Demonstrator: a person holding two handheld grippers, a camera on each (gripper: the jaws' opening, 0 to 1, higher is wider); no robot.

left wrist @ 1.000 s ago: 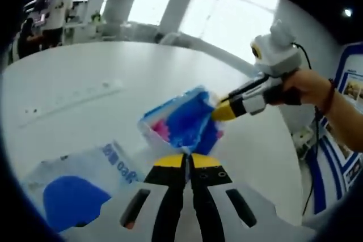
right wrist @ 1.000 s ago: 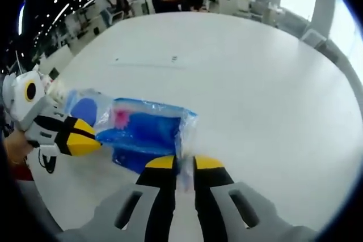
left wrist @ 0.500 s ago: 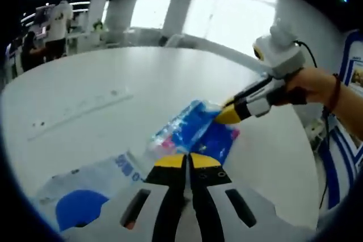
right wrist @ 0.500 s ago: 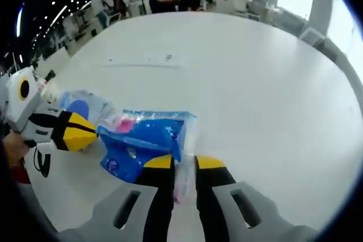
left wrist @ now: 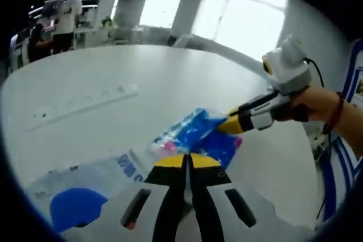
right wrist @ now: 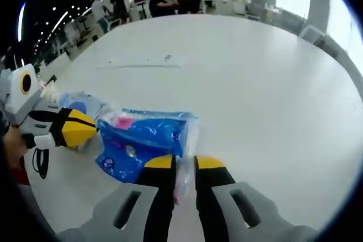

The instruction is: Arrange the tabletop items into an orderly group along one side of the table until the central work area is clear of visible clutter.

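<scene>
Blue packet [right wrist: 144,140] lowered, clamped between both hand-held grippers.

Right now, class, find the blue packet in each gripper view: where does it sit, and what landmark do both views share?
Left gripper view: the blue packet sits at centre, just above that gripper's own jaws, with the right gripper at its right end.
Right gripper view: the blue packet lies lower left of centre, its clear edge between the jaws.
Shared landmark: the white strip on the table.
</scene>
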